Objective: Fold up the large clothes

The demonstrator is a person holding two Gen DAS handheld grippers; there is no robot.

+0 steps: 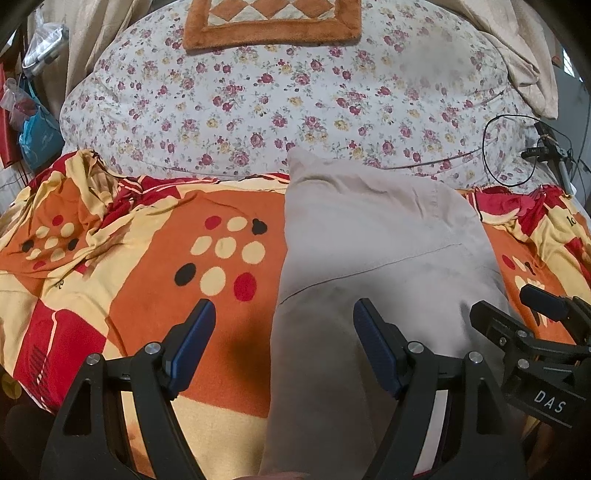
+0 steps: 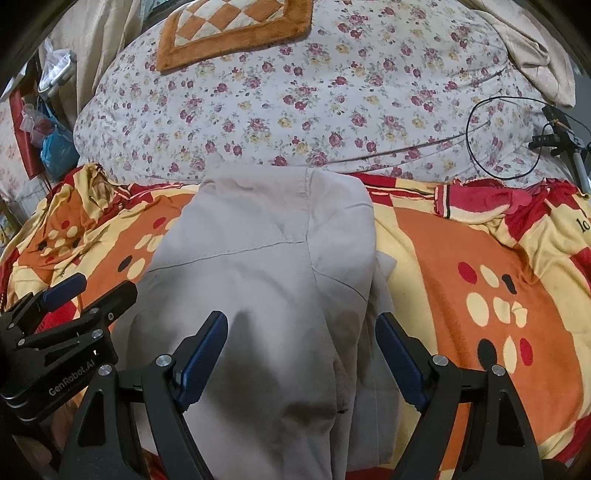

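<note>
Left wrist view: left claw [image 1: 284, 328] wide, empty, over a beige garment [image 1: 369, 251] on an orange blanket [image 1: 147, 295]; right claw [image 2: 301, 343] wide, garment beneath.

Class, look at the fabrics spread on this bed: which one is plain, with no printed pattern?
The beige garment, lying folded lengthwise before both open grippers. The blanket beneath it has orange, red and yellow blocks with dots; the quilt behind carries small roses.

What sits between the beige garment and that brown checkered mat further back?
Only the flowered quilt, seen in both views, separates the beige garment from the checkered mat.
</note>
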